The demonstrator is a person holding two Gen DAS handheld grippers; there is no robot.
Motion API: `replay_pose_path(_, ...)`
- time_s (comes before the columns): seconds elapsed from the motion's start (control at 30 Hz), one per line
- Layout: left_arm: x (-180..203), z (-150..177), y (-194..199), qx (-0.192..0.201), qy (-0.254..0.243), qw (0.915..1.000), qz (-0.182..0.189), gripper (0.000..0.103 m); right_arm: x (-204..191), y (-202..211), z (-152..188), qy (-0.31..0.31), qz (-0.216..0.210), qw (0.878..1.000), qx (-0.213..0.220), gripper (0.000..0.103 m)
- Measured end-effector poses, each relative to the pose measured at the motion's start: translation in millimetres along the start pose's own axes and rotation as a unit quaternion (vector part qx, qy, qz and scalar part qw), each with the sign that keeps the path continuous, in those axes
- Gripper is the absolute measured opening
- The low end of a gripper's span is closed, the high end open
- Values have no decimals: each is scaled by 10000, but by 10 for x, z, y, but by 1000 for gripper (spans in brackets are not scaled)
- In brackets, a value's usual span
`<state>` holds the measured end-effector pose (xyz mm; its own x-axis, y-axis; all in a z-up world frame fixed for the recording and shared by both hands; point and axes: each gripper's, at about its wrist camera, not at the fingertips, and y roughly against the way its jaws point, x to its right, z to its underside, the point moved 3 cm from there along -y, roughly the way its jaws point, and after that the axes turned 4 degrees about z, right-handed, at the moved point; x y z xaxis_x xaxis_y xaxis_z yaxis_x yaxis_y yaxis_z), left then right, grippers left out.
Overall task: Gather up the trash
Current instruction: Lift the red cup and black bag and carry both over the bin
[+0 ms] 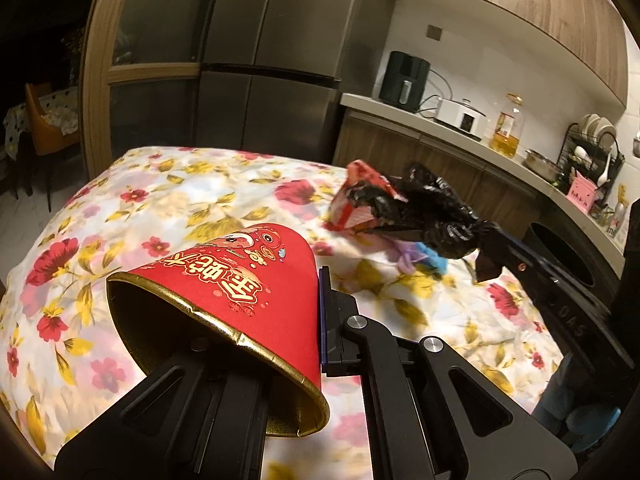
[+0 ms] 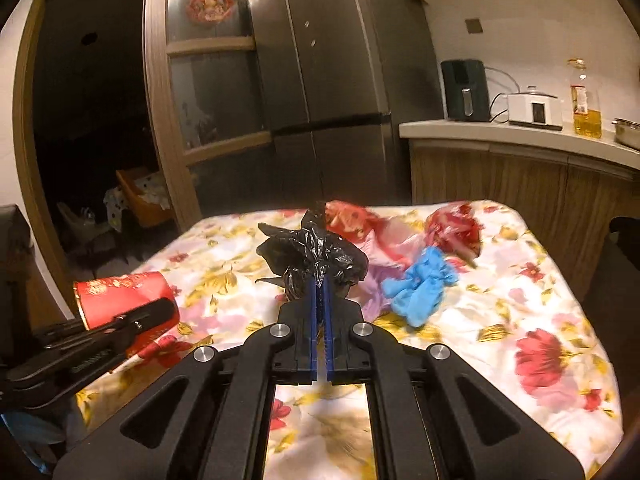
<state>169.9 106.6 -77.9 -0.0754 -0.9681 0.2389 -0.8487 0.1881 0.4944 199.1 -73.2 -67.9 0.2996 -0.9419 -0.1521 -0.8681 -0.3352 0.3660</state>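
A kitchen is shown, with a table under a floral cloth (image 2: 500,320) set before a refrigerator (image 2: 328,80) and a counter (image 2: 520,136). The left gripper (image 1: 280,304) is clamped across a red paper cup (image 1: 240,292), held tilted above the cloth with its gold-lined mouth toward the camera. The right gripper (image 2: 320,304) is pinched tight on a crumpled black plastic bag (image 2: 316,252), lifted clear of the cloth. On the table beyond lie a blue glove (image 2: 420,292), a lilac scrap (image 2: 376,280) and red wrappers (image 2: 452,228). Risks are judged as follows: the thin cup wall could buckle and slip under the squeeze, and the slick bag film could slide out of its narrow pinch.
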Motion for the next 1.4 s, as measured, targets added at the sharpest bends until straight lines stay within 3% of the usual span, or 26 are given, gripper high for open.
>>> replay_pose_path(0.3, 603, -71, -27, 38, -410, 9984, 384, 1, 489, 448, -145, -283, 480, 9975, 431, 4)
replay_pose_path(0.6, 1434, -141, -272, 8, -916, 9904, 1031, 1, 1189, 830, -274, -600, 1142, 9883, 812, 4)
replay_pose_path(1.07, 2992, -272, -734, 72, -1621, 9621, 2193, 1, 2350, 1305, -435, -1178, 2295, 9573, 1304, 4)
replay_pose_path(1.4, 3732, -270, -1055, -5, -1887, 9447, 2681, 1, 2796, 1334, -442, -1372, 2682, 9448, 1289, 4)
